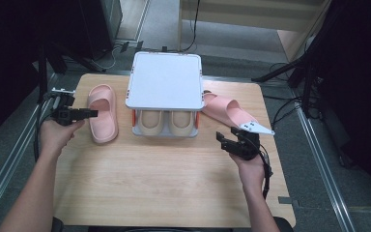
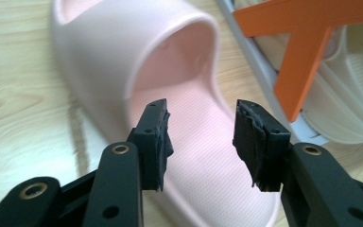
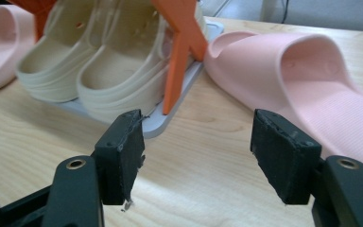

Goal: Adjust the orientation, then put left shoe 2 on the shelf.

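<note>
A pink slipper (image 1: 101, 113) lies on the table left of the rack, toe toward me. My left gripper (image 1: 94, 113) points at its outer side. In the left gripper view the left gripper (image 2: 201, 142) stands open just above the slipper (image 2: 123, 61), with its pads off it. A second pink slipper (image 1: 227, 110) lies slanted to the right of the rack. My right gripper (image 1: 223, 140) hovers open in front of it. In the right gripper view the right gripper (image 3: 198, 151) has bare table between its jaws and the slipper (image 3: 302, 71) beyond on the right.
A two-level rack with a white top shelf (image 1: 165, 79) and orange struts (image 3: 182, 52) stands mid-table at the back. A pair of beige clogs (image 1: 166, 123) sits on its lower shelf. Bare wood (image 1: 164, 183) stretches from the rack to the table's near edge.
</note>
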Tool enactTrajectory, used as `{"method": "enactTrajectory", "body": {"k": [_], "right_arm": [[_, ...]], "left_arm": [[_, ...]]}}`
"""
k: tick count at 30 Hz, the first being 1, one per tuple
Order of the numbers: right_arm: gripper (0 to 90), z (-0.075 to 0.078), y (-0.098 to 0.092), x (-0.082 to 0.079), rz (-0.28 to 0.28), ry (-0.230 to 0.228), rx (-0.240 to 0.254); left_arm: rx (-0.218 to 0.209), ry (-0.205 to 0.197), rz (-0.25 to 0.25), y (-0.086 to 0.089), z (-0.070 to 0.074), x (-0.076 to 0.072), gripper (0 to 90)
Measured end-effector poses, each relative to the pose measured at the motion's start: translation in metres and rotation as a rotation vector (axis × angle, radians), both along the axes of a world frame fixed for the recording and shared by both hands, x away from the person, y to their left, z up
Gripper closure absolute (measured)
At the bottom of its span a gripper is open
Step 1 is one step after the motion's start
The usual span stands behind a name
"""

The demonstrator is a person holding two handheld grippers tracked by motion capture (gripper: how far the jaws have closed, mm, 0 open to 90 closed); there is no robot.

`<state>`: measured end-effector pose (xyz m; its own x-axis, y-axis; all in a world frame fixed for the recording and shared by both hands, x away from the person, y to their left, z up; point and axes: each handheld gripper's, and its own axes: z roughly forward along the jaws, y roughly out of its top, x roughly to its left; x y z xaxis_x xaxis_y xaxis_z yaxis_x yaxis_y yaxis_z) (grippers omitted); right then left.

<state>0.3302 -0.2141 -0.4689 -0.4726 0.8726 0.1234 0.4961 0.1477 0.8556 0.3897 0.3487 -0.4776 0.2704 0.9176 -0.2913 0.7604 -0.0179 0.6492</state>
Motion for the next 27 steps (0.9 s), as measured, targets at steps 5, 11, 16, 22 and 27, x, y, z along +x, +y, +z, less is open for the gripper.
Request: {"method": "enactTrajectory", "body": {"k": [5, 11, 16, 22, 27], "right_arm": [[35.9, 0.001, 0.0, 0.01, -0.017, -0.004, -0.006], [36.1, 0.002, 0.003, 0.018, -0.018, 0.001, -0.004], [36.2, 0.001, 0.004, 0.018, -0.012, 0.009, -0.014], [36.5, 0.0, 0.0, 0.013, -0.03, 0.013, -0.011], [36.5, -0.001, -0.004, 0.006, -0.043, 0.018, -0.01]], "left_arm": [[-0.008, -0.004, 0.032, 0.012, -0.003, -0.011, 52.2], [0.006, -0.017, 0.062, 0.012, -0.009, -0.009, 50.2], [0.045, -0.013, 0.095, 0.011, -0.019, 0.005, 48.6], [0.042, -0.006, 0.113, 0.011, -0.027, 0.019, 48.0], [0.017, 0.007, 0.147, 0.014, -0.037, 0.027, 49.5]]}}
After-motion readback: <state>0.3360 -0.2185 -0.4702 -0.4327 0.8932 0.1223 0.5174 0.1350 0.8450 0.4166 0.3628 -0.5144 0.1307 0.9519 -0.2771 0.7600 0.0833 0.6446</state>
